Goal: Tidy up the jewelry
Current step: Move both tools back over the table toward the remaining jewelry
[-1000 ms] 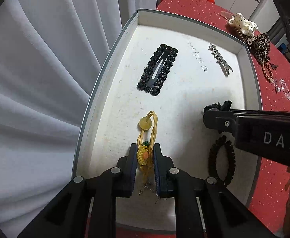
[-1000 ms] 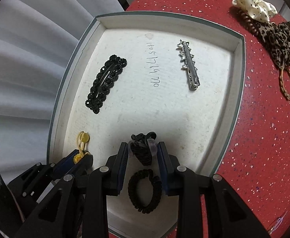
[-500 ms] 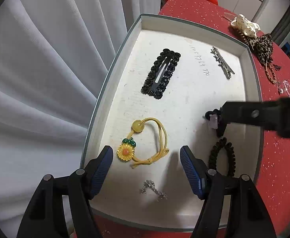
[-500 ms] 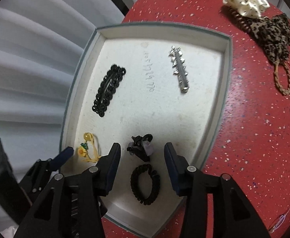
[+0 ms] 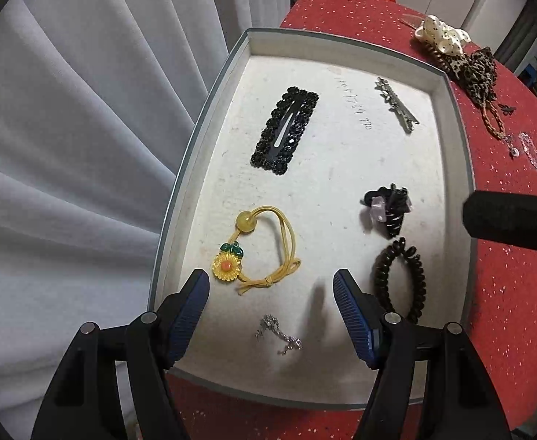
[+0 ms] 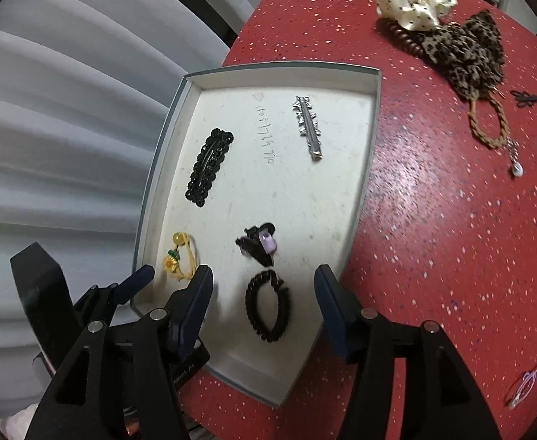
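A white tray (image 5: 180, 183) (image 6: 364, 190) lies on the red table. My left gripper (image 5: 268, 278) hangs over its near left part, jaws opening and nothing between the pads; the yellow sunflower hair tie (image 5: 226, 266) (image 6: 171, 262) lies loose just beyond the tips. My right gripper (image 6: 263, 271) is above the near right part, jaws opening and empty. The black claw clip with purple stones (image 6: 259, 245) (image 5: 389, 209) lies on the tray ahead of it, and the black spiral hair tie (image 6: 266, 308) (image 5: 400, 278) lies below, between the fingers.
The tray also holds a black beaded snap clip (image 5: 287, 130), a silver clip (image 5: 397, 104) and a small silver chain (image 5: 279, 333). On the red table (image 6: 452, 238) lie a white dotted scrunchie (image 6: 415, 3), a leopard scrunchie (image 6: 466, 55) and a braided cord (image 6: 488, 128). A white curtain (image 5: 66, 146) hangs left.
Both grippers opened. The left let go of the sunflower hair tie, which now lies spread on the tray. The right released the claw clip and drew up and back.
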The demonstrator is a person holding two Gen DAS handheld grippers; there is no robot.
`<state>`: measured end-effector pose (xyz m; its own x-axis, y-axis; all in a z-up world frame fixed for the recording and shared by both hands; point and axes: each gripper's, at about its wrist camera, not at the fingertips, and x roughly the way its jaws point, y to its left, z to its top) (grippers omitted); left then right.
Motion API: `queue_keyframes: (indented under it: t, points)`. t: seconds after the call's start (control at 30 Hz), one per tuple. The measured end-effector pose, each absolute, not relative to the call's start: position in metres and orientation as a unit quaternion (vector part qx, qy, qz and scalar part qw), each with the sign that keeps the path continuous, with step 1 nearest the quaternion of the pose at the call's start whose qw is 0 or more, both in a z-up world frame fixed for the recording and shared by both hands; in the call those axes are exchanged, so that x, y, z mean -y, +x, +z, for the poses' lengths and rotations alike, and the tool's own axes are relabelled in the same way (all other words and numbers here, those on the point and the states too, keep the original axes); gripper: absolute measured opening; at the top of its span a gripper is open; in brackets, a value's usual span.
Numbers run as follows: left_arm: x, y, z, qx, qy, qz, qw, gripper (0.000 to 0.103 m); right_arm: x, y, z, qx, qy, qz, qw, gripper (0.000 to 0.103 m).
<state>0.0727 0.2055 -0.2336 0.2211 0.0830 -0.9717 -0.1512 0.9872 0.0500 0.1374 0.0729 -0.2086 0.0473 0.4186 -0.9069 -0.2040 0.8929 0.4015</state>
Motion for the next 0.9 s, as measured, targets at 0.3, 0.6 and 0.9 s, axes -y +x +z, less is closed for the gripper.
queue_keyframes:
  t: [0.3,0.6,0.9]
  points:
    - [-0.174,0.069,-0.205,-0.606,0.002,0.053,0.793,0.102,-0.008,0.113,-0.186,-0.646,0.125,0.186,0.730,0.077]
    - [-0.118,0.062,-0.170,-0.592,0.032,-0.005,0.805,0.102,0.069,0.091,-0.179,-0.640,0.162,0.122,0.742,0.084]
    - [-0.048,0.058,-0.154,-0.583,0.051,-0.070,0.808,0.102,0.142,0.064,-0.186,-0.639,0.162,0.061,0.749,0.087]
